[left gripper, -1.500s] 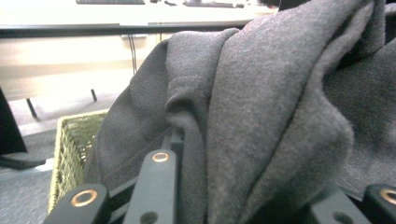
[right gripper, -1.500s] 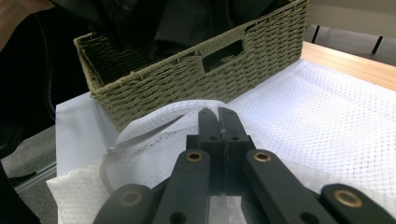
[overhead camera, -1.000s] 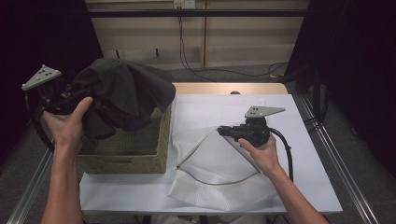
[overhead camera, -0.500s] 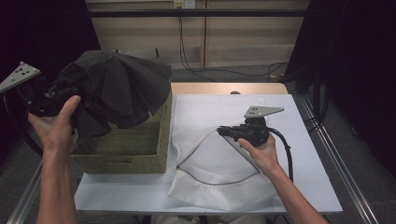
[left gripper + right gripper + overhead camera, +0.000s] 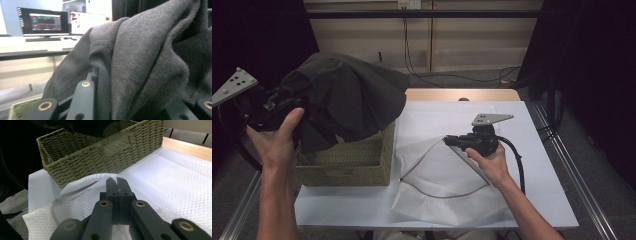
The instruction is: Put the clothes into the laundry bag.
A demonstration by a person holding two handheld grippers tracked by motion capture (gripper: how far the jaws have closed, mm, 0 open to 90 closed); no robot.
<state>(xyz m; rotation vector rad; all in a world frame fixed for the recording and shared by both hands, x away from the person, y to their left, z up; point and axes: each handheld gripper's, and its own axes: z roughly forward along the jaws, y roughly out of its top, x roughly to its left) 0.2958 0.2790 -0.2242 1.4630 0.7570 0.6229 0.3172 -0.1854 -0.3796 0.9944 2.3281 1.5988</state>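
A dark grey garment (image 5: 344,97) hangs bunched above an olive woven basket (image 5: 362,167) at the table's left. My left gripper (image 5: 277,107) is shut on the garment's left side and holds it up; in the left gripper view the grey fabric (image 5: 140,57) drapes between and over the jaws. A white mesh bag (image 5: 437,190) lies flat at the centre, its zip opening gaping. My right gripper (image 5: 449,141) is shut on the bag's upper rim, and in the right gripper view its jaws (image 5: 116,181) pinch the mesh edge (image 5: 82,182), with the basket (image 5: 105,155) just beyond.
The table (image 5: 522,125) carries a white cover, with a wooden strip (image 5: 462,95) at the far edge. Metal rails (image 5: 577,180) run along both sides. Cables lie on the floor behind. The left gripper view shows monitors (image 5: 45,22) on a desk far off.
My left gripper swung out to the left with the garment, lifting it clear above the basket, then eased slightly back. The right gripper and the mesh bag have stayed put.
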